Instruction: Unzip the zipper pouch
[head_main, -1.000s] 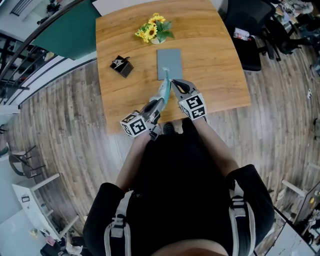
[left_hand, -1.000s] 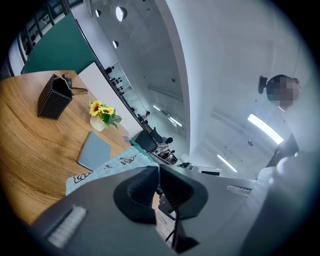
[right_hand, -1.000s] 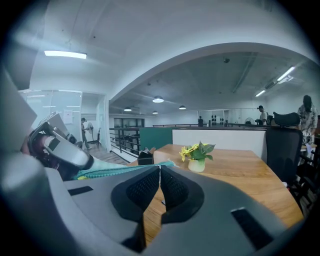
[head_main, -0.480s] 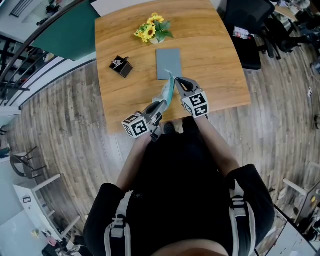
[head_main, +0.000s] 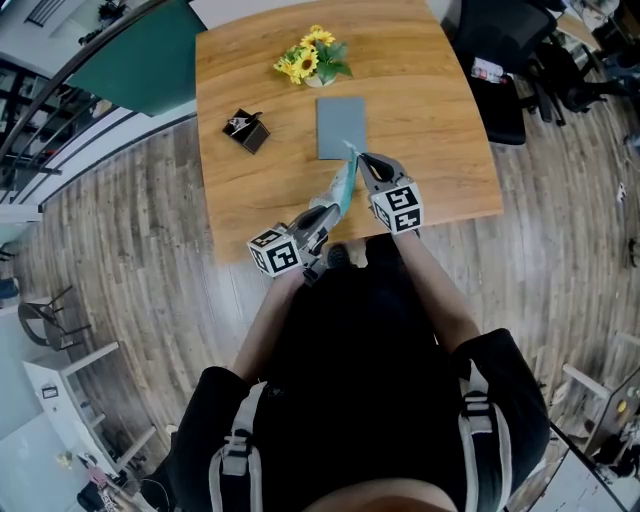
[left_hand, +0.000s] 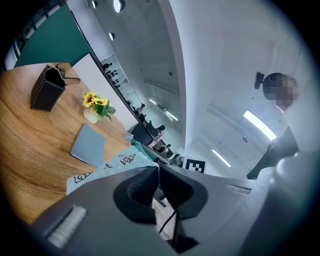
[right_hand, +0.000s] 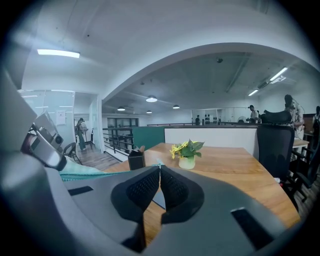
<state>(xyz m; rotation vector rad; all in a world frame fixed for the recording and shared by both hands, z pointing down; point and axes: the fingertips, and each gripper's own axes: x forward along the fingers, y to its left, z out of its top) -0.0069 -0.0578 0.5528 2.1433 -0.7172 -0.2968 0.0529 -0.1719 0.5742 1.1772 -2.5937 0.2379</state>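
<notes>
A pale teal zipper pouch (head_main: 340, 186) with black printed doodles hangs stretched between my two grippers over the near edge of the wooden table (head_main: 430, 110). My left gripper (head_main: 325, 208) is shut on its near end; the fabric (left_hand: 107, 167) spreads out to the left of the closed jaws (left_hand: 157, 167). My right gripper (head_main: 358, 157) is shut at the pouch's far tip, where a small teal tab peeks out of the jaws (right_hand: 159, 170), apparently the zipper pull. The pouch's body (right_hand: 82, 173) trails off to the left in the right gripper view.
A grey notebook (head_main: 340, 127) lies just beyond the pouch. A vase of yellow flowers (head_main: 312, 62) stands at the far edge and a small black box (head_main: 246, 131) to the left. A black office chair (head_main: 500, 60) stands by the table's right side.
The right gripper has drifted a little to the right and away along the table, taking the pouch's far tip with it. The left gripper has stayed put.
</notes>
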